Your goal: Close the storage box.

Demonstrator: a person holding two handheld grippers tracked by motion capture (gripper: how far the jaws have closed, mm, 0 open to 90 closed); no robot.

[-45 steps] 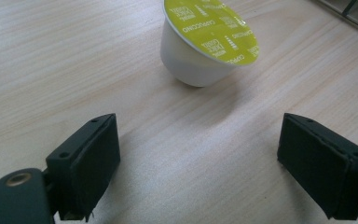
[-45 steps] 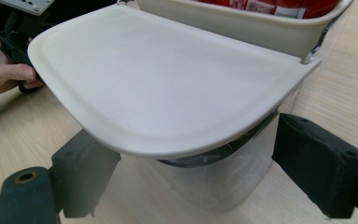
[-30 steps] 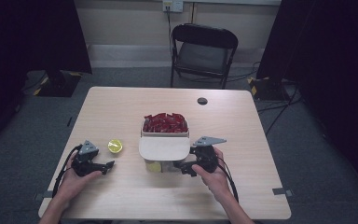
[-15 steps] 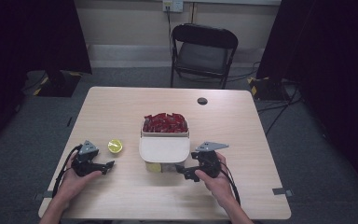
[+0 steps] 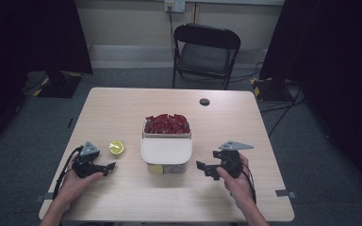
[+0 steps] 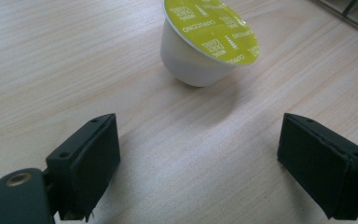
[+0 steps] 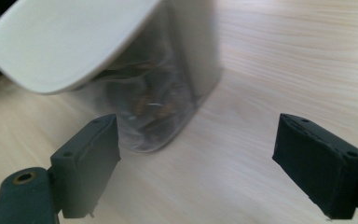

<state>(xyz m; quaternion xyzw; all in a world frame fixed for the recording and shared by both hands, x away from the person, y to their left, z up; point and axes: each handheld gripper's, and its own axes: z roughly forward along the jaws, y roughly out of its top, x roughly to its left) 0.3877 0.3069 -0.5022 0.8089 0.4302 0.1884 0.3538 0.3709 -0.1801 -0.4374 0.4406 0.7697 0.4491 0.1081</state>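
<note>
The wooden table (image 5: 122, 108) carried everything, and the clear container (image 5: 166, 149) near its middle serves as the landmark. That container stood upright, its far compartment heaped with red packets (image 5: 166, 123), its near part covered by a white lid (image 5: 166, 150) that lay over the top; in the right gripper view the lid sat tilted above the clear wall, with dim, blurred contents behind it. A folding chair (image 5: 206, 54) stood beyond the table's far edge, past the container, and a small dark round thing (image 5: 204, 101) lay on the table between the container and that edge.

To the container's right, well apart from it, the right gripper (image 5: 206, 169) was held level by the person's hand, its jaws spread wide with only bare wood between them and pointed toward the container's near corner. To the container's left, the left gripper (image 5: 109, 166) rested low over the table, jaws likewise spread and gripping nothing.

The capsule (image 6: 206, 42), white with a yellow-green foil top, stood tilted on the wood left of the container, just beyond the left gripper's open jaws and not touching them.
</note>
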